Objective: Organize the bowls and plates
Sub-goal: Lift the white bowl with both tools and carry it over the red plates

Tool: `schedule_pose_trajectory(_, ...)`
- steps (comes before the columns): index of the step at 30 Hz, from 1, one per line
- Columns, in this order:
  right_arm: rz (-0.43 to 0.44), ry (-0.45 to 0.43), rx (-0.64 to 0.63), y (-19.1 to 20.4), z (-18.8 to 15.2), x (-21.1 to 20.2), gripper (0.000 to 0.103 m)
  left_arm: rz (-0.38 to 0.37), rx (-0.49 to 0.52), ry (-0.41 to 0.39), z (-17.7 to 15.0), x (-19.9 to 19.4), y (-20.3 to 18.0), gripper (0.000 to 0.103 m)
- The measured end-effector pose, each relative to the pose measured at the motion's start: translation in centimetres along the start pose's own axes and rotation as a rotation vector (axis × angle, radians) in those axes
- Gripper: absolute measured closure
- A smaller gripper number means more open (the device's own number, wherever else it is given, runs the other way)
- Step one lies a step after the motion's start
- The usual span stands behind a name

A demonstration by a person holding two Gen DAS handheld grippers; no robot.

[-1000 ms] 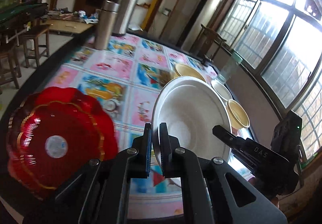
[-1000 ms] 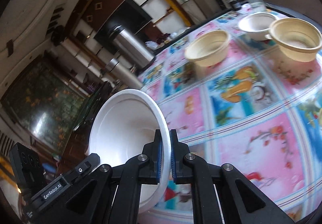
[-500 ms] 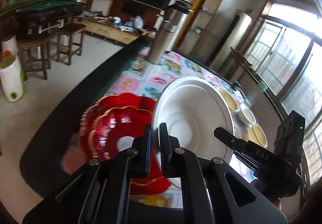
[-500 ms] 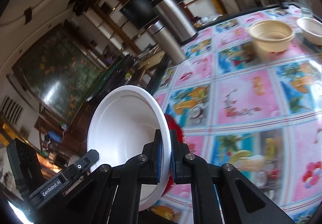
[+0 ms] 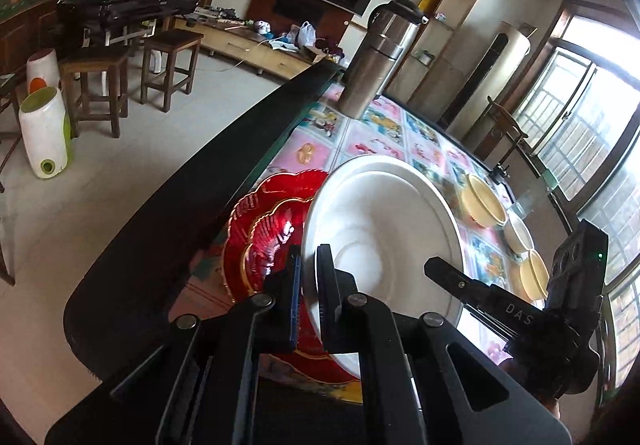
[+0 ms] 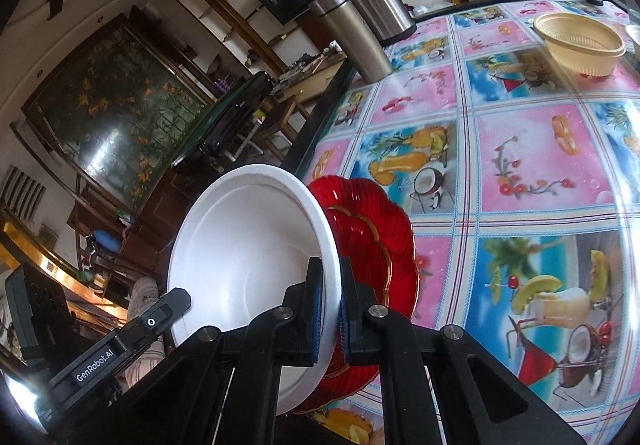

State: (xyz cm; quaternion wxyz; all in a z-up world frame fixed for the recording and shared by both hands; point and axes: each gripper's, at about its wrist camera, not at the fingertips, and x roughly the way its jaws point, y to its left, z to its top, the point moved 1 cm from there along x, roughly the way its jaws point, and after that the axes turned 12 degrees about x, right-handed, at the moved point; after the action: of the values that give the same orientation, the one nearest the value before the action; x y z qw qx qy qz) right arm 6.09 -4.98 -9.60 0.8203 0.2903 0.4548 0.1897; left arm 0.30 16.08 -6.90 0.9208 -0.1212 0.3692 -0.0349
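I can read "DAS" on the right gripper (image 5: 444, 273), seen from my left camera, and "GenRobot.AI" on the left gripper (image 6: 176, 299), seen from my right camera.

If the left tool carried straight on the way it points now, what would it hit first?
Probably the red plate. The left tool is shut on the rim of the white plate, which is held over the red one near the table edge. Depth is unclear, so it might reach the tablecloth first.
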Motion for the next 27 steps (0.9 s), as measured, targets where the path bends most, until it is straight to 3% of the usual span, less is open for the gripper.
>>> schedule_pose_trajectory(27, -0.046, 0.042, 0.005, -0.9, -0.4, 3.6, 0.093, 0.038, -0.008, 0.095, -0.6, 3.0, 1.5, 0.098)
